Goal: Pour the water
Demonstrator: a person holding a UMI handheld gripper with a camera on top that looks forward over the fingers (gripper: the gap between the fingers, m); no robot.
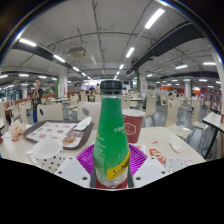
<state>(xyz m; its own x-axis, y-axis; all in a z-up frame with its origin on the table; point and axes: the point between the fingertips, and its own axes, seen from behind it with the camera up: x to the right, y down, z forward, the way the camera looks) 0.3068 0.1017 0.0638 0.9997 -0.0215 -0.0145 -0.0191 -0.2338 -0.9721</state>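
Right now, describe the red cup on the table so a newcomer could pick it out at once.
Start at the white table ahead of the claw, whose fingers are shut on the green bottle. Just beyond the bottle, touching its right side in this view, stands the red cup. It is the only tall red paper cup there; the things around it are low trays and white tableware.

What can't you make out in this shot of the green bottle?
- Green bottle in the gripper view: its base is cut off below; the pink pads flank it, but contact is unclear.
- Red cup: partly hidden behind the bottle; contents unseen.
- Label text: too small.
- Tray items: blurred.
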